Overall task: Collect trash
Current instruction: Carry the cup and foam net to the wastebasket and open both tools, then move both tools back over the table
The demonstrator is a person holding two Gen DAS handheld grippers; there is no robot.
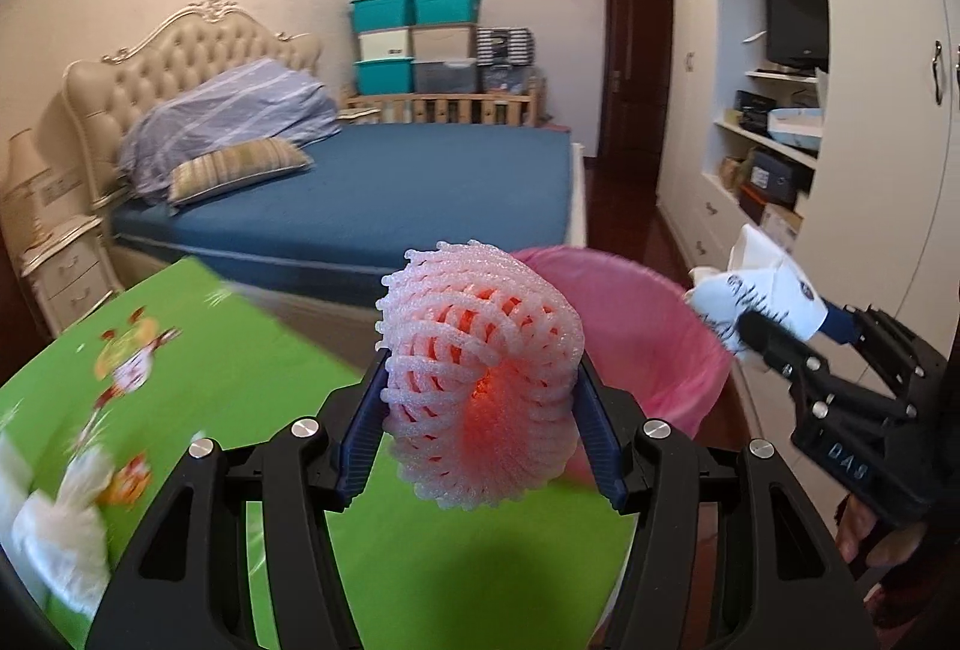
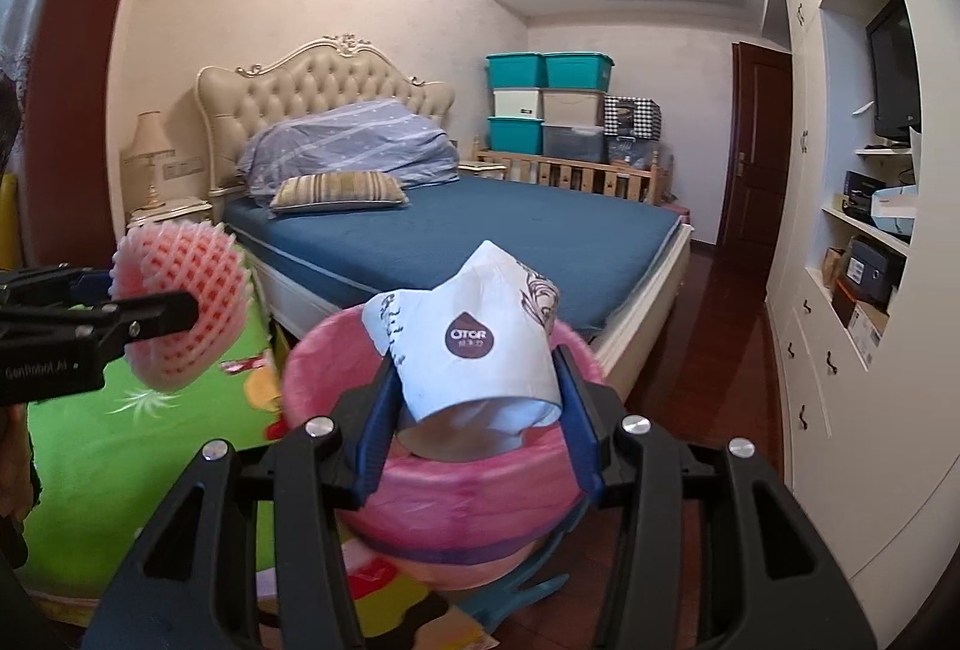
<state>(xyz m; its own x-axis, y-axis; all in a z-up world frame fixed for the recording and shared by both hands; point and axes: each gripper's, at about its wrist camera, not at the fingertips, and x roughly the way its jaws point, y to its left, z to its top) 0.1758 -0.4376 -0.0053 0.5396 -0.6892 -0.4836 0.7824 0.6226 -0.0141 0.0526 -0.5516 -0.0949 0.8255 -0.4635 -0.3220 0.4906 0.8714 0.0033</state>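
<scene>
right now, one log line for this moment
left gripper: holds foam net | right gripper: holds paper cup | bin: ahead

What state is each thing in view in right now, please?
Foam net: clamped in left gripper, off the mat.
Paper cup: crushed, clamped in right gripper, above the bin.
Bin: upright, pink bag lining it.
Door: shut.

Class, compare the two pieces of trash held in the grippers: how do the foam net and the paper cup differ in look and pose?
The foam net is pink open mesh; the paper cup is smooth pale blue with a printed logo. The foam net keeps a rounded shape; the paper cup is crushed. Shared: each is clamped between gripper fingers near the pink-lined bin.
</scene>
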